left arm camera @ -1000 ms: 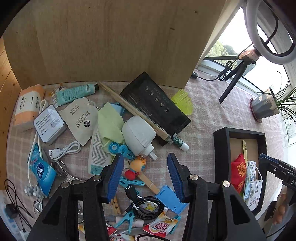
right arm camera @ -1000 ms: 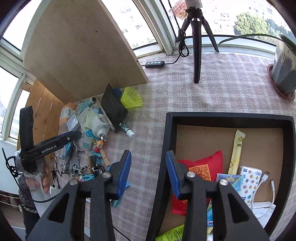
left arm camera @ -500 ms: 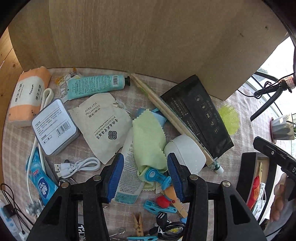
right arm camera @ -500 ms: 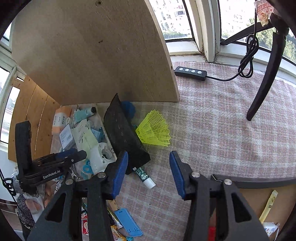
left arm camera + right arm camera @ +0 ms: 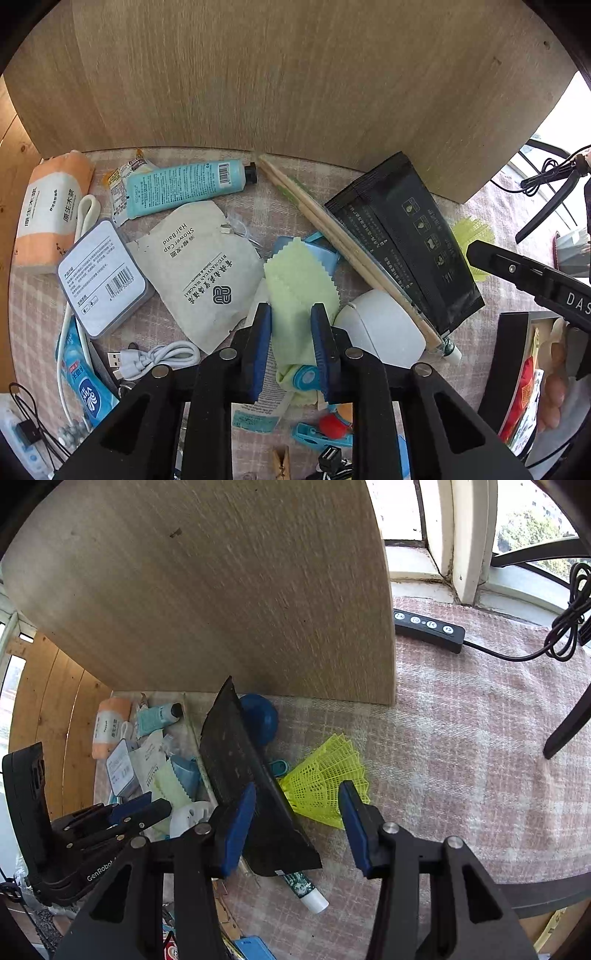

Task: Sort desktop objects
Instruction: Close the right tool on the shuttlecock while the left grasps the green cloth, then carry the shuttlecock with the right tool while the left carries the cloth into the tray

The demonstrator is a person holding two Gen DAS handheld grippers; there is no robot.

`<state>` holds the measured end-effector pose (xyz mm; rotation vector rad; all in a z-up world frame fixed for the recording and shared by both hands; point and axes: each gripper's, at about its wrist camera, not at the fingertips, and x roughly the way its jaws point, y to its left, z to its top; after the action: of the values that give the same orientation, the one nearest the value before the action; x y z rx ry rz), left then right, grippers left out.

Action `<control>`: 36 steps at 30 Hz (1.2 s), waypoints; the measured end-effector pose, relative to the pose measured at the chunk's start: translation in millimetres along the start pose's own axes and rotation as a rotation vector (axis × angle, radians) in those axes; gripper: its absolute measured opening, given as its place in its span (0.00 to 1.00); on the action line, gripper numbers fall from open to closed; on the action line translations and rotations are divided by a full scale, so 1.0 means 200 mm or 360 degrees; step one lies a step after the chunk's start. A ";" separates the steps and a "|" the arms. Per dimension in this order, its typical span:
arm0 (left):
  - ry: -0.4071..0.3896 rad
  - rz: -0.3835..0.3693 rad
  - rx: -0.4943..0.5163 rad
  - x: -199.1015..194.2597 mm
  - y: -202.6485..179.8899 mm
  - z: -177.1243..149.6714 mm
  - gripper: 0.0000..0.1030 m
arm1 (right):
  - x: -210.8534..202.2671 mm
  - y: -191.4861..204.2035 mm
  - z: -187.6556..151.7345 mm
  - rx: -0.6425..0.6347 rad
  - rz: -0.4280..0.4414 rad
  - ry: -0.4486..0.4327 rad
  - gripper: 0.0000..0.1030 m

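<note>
A cluttered pile lies on the checked tablecloth in front of a wooden board (image 5: 295,74). My left gripper (image 5: 291,332) points down into the pile. Its jaws are closing, and the light green cloth (image 5: 295,280) is bunched between the blue pads, which touch it on both sides. A white round case (image 5: 380,328) sits just right of it and a blue clip (image 5: 306,376) lies under the cloth. My right gripper (image 5: 297,812) hangs open above the yellow shuttlecock (image 5: 325,786) and the edge of the black pouch (image 5: 243,775), with nothing gripped.
Left of the cloth lie a shower cap packet (image 5: 199,266), a teal tube (image 5: 184,188), a grey tin (image 5: 103,277), a tissue pack (image 5: 51,210) and a white USB cable (image 5: 155,358). Chopsticks (image 5: 332,229) run beside the pouch. The black tray (image 5: 513,354) is at the right.
My left gripper came down over the pile and narrowed its jaws around the green cloth. My right gripper swung from the black tray across to the shuttlecock and pouch.
</note>
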<state>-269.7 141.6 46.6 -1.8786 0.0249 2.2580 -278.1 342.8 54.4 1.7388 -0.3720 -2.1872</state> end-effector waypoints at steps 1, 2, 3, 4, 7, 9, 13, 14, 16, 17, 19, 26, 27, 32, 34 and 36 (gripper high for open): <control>-0.0005 0.0013 0.0022 -0.01 0.00 0.00 0.14 | 0.01 0.00 0.00 -0.0002 0.0004 0.0009 0.45; -0.0011 0.0023 0.0040 -0.01 -0.01 -0.01 0.12 | 0.02 0.01 -0.01 -0.0005 0.0006 0.0019 0.45; -0.0014 0.0026 0.0051 -0.01 -0.02 -0.01 0.06 | 0.03 0.01 -0.02 -0.0010 0.0009 0.0031 0.44; -0.0015 0.0020 0.0056 -0.01 -0.03 -0.02 0.03 | 0.04 0.01 -0.03 -0.0016 0.0013 0.0041 0.44; -0.0008 -0.0019 0.0046 -0.01 -0.03 -0.04 0.02 | 0.04 0.03 -0.07 -0.0036 0.0033 0.0063 0.33; -0.0008 -0.0043 0.0032 -0.01 -0.02 -0.06 0.02 | 0.02 0.04 -0.09 -0.0050 0.0050 0.0049 0.23; -0.0043 -0.0109 -0.0027 -0.07 0.01 -0.09 0.02 | -0.04 0.07 -0.13 -0.0066 0.0052 -0.0019 0.14; -0.0056 -0.0118 -0.0032 -0.09 0.01 -0.10 0.02 | -0.06 0.08 -0.13 -0.0066 0.0049 -0.0032 0.12; -0.0094 -0.0112 -0.0036 -0.14 0.02 -0.11 0.01 | -0.10 0.09 -0.14 -0.0056 0.0043 -0.0063 0.08; -0.0110 -0.0117 -0.0040 -0.17 0.02 -0.12 0.01 | -0.12 0.09 -0.15 -0.0051 0.0037 -0.0082 0.03; -0.0150 -0.0117 -0.0048 -0.24 0.03 -0.14 0.01 | -0.17 0.08 -0.15 -0.0035 0.0040 -0.0119 0.02; -0.0242 -0.0142 -0.0037 -0.44 0.08 -0.15 0.01 | -0.37 0.06 -0.21 0.0001 0.0074 -0.0184 0.02; -0.0253 -0.0144 -0.0033 -0.46 0.07 -0.16 0.01 | -0.40 0.06 -0.22 0.0003 0.0078 -0.0188 0.02; -0.0306 -0.0154 0.0033 -0.57 -0.01 -0.20 0.01 | -0.55 0.05 -0.30 0.0004 0.0077 -0.0260 0.02; -0.0324 -0.0169 0.0069 -0.61 -0.06 -0.25 0.01 | -0.63 0.03 -0.34 0.0006 0.0074 -0.0306 0.02; -0.0341 -0.0187 0.0113 -0.67 -0.12 -0.28 0.01 | -0.72 -0.02 -0.39 0.0021 0.0079 -0.0342 0.02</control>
<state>-188.3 138.2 168.4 -1.5529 -0.0359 2.3315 -172.8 404.1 163.9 1.4873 -0.4767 -2.3467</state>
